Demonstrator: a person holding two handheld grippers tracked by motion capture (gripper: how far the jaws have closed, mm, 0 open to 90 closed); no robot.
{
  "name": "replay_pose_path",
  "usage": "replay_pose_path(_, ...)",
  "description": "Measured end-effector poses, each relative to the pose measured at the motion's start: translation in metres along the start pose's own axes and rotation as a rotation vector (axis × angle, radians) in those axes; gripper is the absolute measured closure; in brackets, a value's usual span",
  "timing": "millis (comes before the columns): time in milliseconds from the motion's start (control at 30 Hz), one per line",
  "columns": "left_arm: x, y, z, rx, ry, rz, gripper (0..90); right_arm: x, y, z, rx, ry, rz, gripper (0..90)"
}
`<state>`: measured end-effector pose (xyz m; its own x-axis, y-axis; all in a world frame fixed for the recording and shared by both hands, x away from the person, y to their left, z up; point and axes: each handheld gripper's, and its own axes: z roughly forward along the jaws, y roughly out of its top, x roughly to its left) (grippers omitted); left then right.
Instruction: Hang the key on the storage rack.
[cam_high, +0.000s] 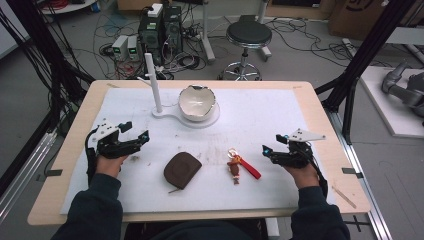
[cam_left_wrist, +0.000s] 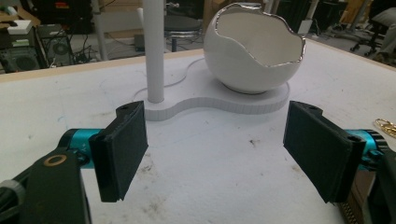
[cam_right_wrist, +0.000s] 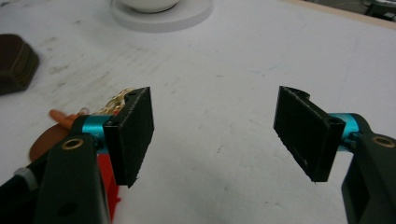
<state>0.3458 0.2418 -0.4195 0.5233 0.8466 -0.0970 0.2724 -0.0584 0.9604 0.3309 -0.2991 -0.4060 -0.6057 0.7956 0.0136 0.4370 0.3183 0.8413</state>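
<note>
A white egg-shaped bowl (cam_high: 197, 103) (cam_left_wrist: 254, 51) sits on a white stand base (cam_high: 172, 115) (cam_left_wrist: 210, 101) with an upright white post (cam_high: 153, 82) (cam_left_wrist: 154, 51) at the table's back middle. A brown pouch (cam_high: 181, 169) (cam_right_wrist: 14, 63) lies near the front centre. To its right lies a keychain (cam_high: 234, 167) with a red strap (cam_high: 250, 169) (cam_right_wrist: 108, 179). My left gripper (cam_high: 135, 131) (cam_left_wrist: 215, 149) hovers open at the left, facing the stand. My right gripper (cam_high: 272, 144) (cam_right_wrist: 215, 133) stands open at the right, just right of the keychain. Neither holds anything.
A white mat (cam_high: 260, 120) covers the wooden table (cam_high: 320, 105). Beyond the far edge stand a black stool (cam_high: 248, 37), computer boxes (cam_high: 160, 32) and cables on the floor. Black frame posts (cam_high: 367, 50) rise at both sides.
</note>
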Motion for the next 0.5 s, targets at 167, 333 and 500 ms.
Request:
replay_pose_path(167,-0.002,0.001,0.005,0.006,-0.019,0.010,22.2,0.014,0.001,0.002,0.023,0.036,-0.026,29.3)
replay_pose_path(333,-0.003,0.001,0.007,0.009,-0.020,0.009,22.3,0.036,0.004,0.014,0.062,0.137,-0.051,34.7)
replay_pose_path(500,-0.003,0.001,0.007,0.011,-0.014,0.009,22.3,0.055,0.004,0.027,0.105,0.201,-0.070,35.2)
